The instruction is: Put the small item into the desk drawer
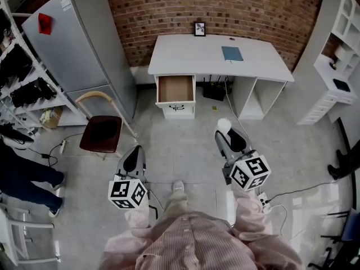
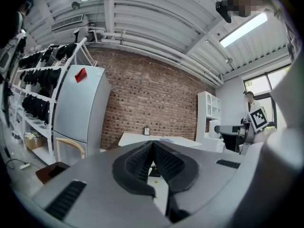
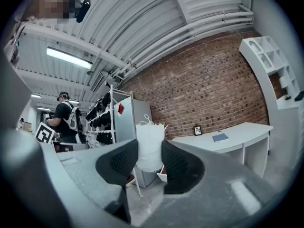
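Observation:
A white desk point(image 1: 191, 55) stands against the brick wall, and its top left drawer point(image 1: 175, 89) is pulled open and looks empty. My right gripper point(image 1: 225, 130) is over the floor in front of the desk, shut on a small white fluffy item point(image 1: 224, 123). In the right gripper view the item point(image 3: 150, 146) sits squeezed between the two dark pads of that gripper point(image 3: 150, 153). My left gripper point(image 1: 135, 152) hangs lower left, farther from the desk. Its jaws are shut with nothing between them, and the left gripper point(image 2: 152, 146) points at the desk point(image 2: 142, 137).
A grey fridge point(image 1: 84, 44) and a wooden chair point(image 1: 101, 133) stand left of the desk. A rack of dark gear point(image 1: 22, 83) lines the left wall, with a person point(image 1: 17, 173) beside it. White shelving point(image 1: 337, 66) is on the right. A blue notebook point(image 1: 232, 53) lies on the desk. Cables and a power strip point(image 1: 263, 201) lie on the floor.

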Motion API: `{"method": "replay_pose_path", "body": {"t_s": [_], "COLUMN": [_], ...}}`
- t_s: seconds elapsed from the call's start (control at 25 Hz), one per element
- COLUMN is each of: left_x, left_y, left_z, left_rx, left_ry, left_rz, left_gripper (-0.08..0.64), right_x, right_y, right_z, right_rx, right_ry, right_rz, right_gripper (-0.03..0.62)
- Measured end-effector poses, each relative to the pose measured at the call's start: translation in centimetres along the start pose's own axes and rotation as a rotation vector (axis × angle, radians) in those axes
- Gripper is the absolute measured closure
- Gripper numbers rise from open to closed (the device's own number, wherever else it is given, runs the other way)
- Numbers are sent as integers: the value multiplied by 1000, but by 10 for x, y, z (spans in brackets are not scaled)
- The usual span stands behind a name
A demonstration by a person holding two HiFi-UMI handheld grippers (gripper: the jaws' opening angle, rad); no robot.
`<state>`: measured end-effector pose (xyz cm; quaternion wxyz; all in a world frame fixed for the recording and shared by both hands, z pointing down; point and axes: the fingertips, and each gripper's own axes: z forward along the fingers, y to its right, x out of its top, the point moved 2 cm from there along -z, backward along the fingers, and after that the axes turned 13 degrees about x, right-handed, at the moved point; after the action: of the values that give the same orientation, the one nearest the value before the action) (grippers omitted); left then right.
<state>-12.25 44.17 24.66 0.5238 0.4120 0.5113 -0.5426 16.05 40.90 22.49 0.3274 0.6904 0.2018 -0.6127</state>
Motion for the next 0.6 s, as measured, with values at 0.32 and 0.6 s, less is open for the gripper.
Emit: {"method": "replay_pose_path", "body": {"t_s": [0.32, 0.6], "left_x": [12, 16], "left_y": [-27, -39], "left_z": [97, 159], "left_rx": [-32, -72], "left_ry": [-30, -56], "left_rz": [-8, -14], "left_gripper": [561, 561], "right_x": [-8, -11], "right_y": [48, 79], "right_z": [82, 125], "right_rx": [-22, -55], "right_ry": [-22, -37], "right_rz": [50, 78], "right_gripper": [434, 435]}}
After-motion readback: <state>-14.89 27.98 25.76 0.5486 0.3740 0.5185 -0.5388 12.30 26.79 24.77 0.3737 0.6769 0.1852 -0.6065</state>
